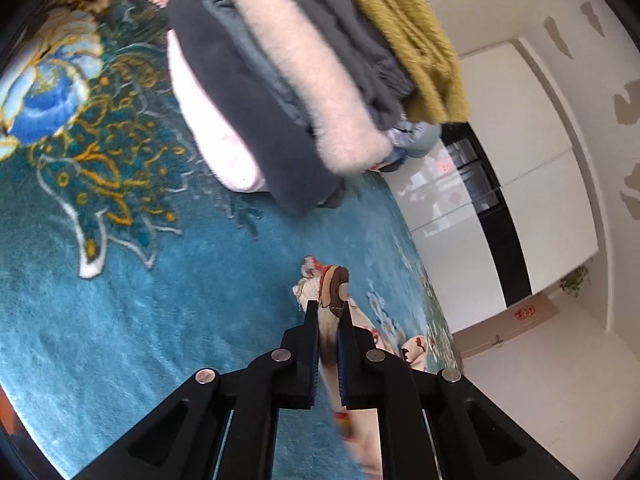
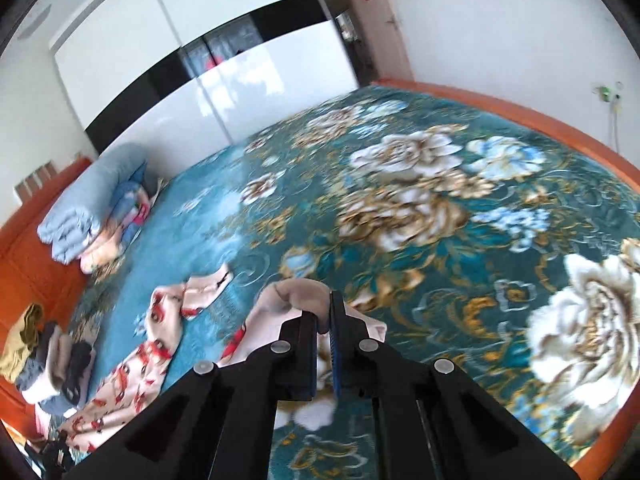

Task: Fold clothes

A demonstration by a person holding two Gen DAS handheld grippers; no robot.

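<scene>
Both tools (image 1: 329,308) (image 2: 325,312) low, clamped on garment (image 2: 132,364)

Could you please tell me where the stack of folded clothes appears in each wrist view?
Left wrist: the stack fills the top centre, close up, on the blanket.
Right wrist: the stack sits small at the lower left edge.
Shared landmark: the white wardrobe with a black band.

A pink printed cloth garment (image 2: 156,344) lies spread on the teal floral plush blanket (image 2: 440,208), probably pinched at either end. Left of it stands a stack of folded fuzzy clothes (image 2: 48,356); behind, rolled pale-blue bedding (image 2: 88,204) rests near the glossy white wardrobe (image 2: 192,56).
</scene>
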